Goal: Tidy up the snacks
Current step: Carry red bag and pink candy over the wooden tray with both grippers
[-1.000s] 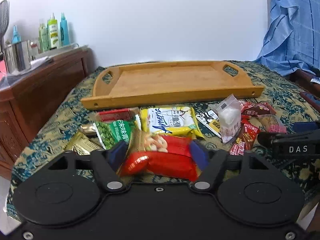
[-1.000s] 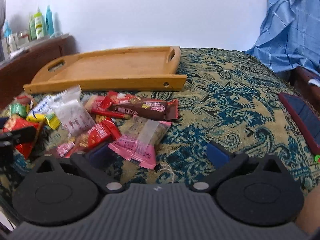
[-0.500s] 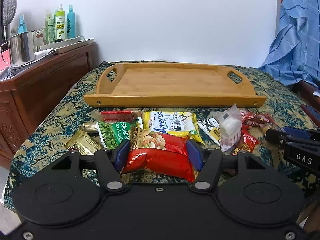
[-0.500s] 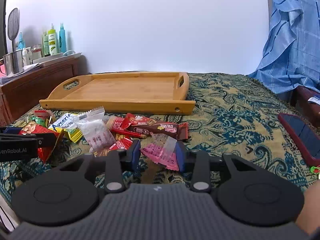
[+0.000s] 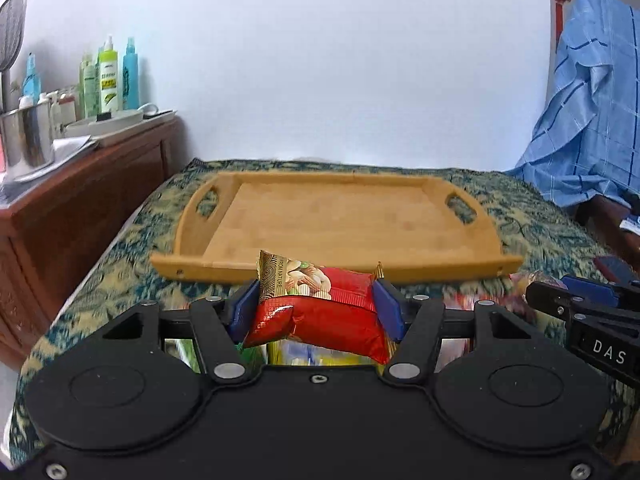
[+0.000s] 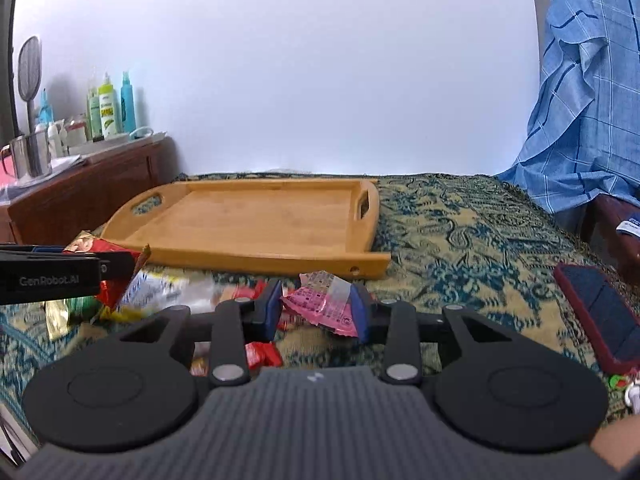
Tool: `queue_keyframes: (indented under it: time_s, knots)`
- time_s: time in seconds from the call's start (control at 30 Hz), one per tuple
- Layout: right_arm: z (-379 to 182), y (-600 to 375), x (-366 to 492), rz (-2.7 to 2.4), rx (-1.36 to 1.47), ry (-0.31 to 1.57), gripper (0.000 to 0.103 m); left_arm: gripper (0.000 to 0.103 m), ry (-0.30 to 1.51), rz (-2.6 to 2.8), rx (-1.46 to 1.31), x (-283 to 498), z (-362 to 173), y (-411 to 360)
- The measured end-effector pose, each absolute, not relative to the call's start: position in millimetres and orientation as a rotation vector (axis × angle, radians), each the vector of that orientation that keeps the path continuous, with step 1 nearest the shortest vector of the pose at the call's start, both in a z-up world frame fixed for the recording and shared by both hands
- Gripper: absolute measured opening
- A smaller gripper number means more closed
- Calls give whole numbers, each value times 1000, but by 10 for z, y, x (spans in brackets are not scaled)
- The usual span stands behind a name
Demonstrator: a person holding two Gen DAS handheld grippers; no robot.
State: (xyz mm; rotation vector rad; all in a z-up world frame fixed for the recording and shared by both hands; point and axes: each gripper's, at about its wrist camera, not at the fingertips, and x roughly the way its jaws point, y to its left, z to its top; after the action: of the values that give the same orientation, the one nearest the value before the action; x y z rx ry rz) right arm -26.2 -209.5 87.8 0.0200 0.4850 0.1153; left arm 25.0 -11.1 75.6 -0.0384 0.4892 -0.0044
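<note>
A: Which step is this?

B: Carrying, I'd judge. The left hand-held gripper (image 5: pixel 316 308) has its blue pads pressed on a red nut packet (image 5: pixel 320 308), clear of the patterned bedspread (image 6: pixel 460 232). The right hand-held gripper (image 6: pixel 316 308) is closed nearly all the way on a pink wrapped snack (image 6: pixel 326 302).

A: And the rest?

B: The loose snack pile (image 6: pixel 168 292) lies in front of the empty bamboo tray (image 5: pixel 344 216).

A: Next move?

B: Probably forward over the tray's near rim, then set both down apart.
</note>
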Motion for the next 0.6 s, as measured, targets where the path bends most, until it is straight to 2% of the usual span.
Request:
queue_keyframes:
  time_s: [0.43, 0.6]
  knots:
    - [1187, -1973, 581, 145, 20, 466, 40, 59, 521, 46, -75, 1181, 1053, 11]
    - [1155, -1887, 1003, 171, 9, 518, 40, 59, 563, 62, -85, 1575, 1045, 55]
